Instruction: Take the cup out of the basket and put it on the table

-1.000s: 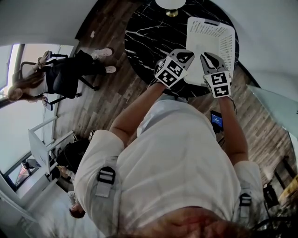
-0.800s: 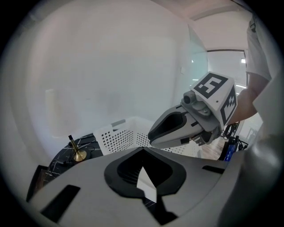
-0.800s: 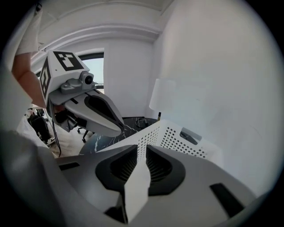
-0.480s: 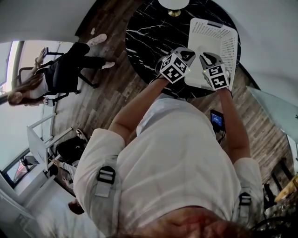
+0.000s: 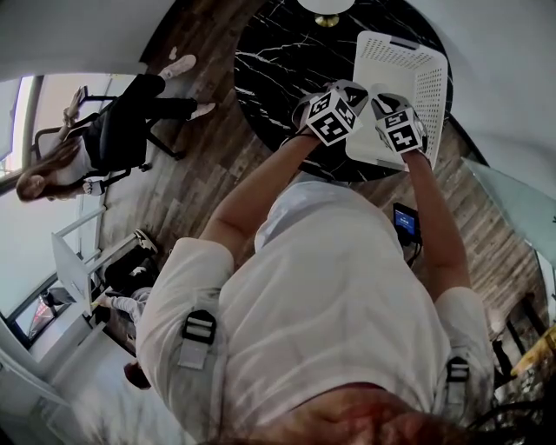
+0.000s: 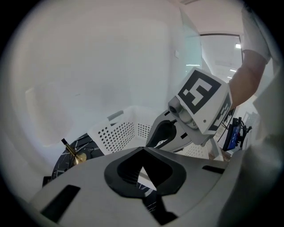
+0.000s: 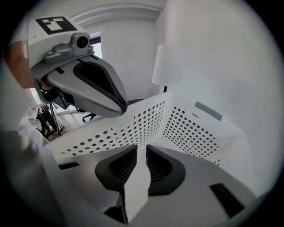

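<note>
The cup shows in no view (the grippers cover part of the basket floor). The white perforated basket [image 5: 431, 87] sits at 2 o'clock on the round black marble table [image 5: 269, 69]. Over its 7 o'clock corner, the right gripper [image 5: 387, 101] points inside, jaws a narrow slit apart and holding nothing. The left gripper [image 5: 349, 88], just beside it at 9 o'clock, has its tips pressed together, empty. A white-shaded lamp [image 5: 326, 7] stands at the table's 12 o'clock. A person [image 5: 104, 139] sits well away at 9 o'clock.
</note>
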Tool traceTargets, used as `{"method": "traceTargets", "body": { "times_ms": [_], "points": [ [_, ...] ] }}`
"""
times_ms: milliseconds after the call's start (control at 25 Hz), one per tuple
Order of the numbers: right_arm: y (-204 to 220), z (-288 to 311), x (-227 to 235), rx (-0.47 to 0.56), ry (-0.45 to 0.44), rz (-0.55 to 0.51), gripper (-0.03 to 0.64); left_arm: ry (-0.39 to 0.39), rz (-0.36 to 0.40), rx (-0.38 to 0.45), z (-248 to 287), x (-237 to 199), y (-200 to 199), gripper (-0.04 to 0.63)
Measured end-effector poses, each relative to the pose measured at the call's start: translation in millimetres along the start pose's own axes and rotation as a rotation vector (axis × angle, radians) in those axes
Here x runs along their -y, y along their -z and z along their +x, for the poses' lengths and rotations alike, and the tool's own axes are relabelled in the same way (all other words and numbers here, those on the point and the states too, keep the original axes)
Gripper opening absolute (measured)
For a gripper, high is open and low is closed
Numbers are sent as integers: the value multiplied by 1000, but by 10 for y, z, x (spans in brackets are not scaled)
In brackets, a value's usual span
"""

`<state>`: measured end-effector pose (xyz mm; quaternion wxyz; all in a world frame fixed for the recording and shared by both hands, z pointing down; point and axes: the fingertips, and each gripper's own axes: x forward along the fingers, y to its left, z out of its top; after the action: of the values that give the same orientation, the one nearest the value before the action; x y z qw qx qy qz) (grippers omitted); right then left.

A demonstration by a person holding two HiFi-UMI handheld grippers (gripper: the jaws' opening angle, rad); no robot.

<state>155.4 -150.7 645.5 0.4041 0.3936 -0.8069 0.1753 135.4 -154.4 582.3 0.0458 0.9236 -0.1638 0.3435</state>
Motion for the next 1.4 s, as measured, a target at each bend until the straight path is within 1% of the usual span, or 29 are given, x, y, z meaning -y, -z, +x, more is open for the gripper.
{"method": "traceTargets", "body": {
  "times_ms": [120, 240, 520, 720, 880, 1240, 1400],
  "points": [
    [12, 65, 43, -16, 14, -8, 49, 11, 14, -17, 31, -17, 16, 6],
    [26, 135, 36, -39, 1, -14, 59, 30, 12, -42, 59, -25, 52, 6],
    [115, 290, -4, -135, -22, -25, 71, 55, 19, -79, 81, -56, 98, 6],
    [171, 386, 25, -181, -23, -52, 71, 71, 39, -96, 126, -69, 103, 6],
    [217, 409, 21, -218, -26, -48, 72, 83, 62, -111, 139, -54, 93, 6],
    [282, 487, 25, -257, -18, -80, 72, 94, 84, -125, 153, -32, 90, 6],
    [278, 502, 29, -251, -15, -93, 70, 98, 81, -123, 152, -14, 85, 6]
  ]
}}
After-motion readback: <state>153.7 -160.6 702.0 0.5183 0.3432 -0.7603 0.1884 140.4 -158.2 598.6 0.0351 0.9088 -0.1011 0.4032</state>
